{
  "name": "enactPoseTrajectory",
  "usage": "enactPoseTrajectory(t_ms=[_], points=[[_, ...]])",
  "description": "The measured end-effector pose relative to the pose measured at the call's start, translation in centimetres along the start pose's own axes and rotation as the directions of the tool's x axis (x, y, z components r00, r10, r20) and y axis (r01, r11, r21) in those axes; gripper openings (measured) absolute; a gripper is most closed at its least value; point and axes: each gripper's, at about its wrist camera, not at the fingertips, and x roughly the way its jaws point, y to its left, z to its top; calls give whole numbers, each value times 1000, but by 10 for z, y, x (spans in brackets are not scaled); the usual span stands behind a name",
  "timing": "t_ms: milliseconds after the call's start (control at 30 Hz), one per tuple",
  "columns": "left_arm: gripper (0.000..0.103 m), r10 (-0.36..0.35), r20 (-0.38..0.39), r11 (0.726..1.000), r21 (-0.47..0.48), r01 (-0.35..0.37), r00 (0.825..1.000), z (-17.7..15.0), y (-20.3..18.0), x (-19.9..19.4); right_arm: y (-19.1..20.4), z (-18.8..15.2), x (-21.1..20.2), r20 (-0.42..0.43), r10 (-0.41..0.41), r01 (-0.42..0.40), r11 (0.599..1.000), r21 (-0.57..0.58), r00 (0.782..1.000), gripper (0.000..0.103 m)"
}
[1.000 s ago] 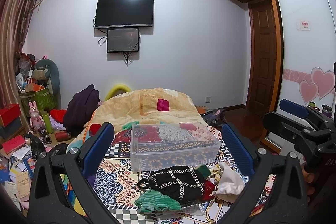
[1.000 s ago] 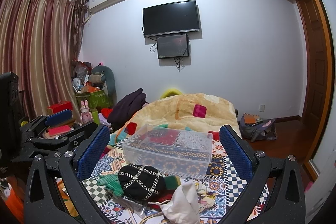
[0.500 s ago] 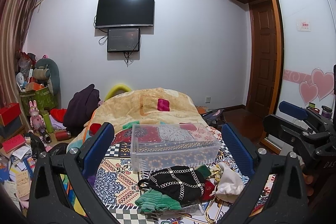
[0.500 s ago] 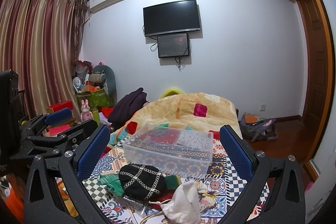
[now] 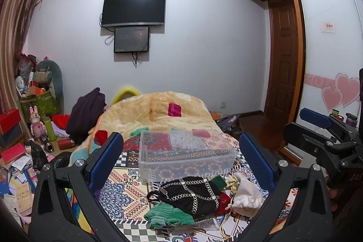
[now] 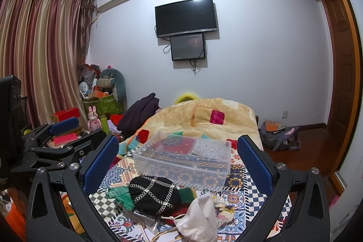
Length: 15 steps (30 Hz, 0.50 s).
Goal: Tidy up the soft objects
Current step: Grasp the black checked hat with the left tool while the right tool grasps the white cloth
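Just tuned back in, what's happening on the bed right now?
Nothing is being held. Both the left tongs and the right tongs are open and hover above the patterned bedspread. A heap of soft things lies just ahead of them: a black hat with chain trim, a green knit piece and a white cloth pouch. Behind the heap stands a clear plastic bin with nothing in it, so sorting has not started.

Clear bin (image 5: 186,157) behind black hat (image 5: 190,195), green cloth (image 5: 169,217).
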Motion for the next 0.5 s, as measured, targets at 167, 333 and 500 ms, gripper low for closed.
enactPoseTrajectory(t_ms=[167,333,500], points=[[103,-23,-95,1000,5,24,995,-9,4,16,-8,-4,13,-97,-14,13,1000,-1,995,103],[94,-25,-200,1000,4,27,979,-31,11,34,-23,-23,24,-218,-16,19,1000,13,976,102],[83,-55,-316,998,-34,47,947,-54,17,58,-36,-50,34,-335,-18,30,999,32,942,89]])
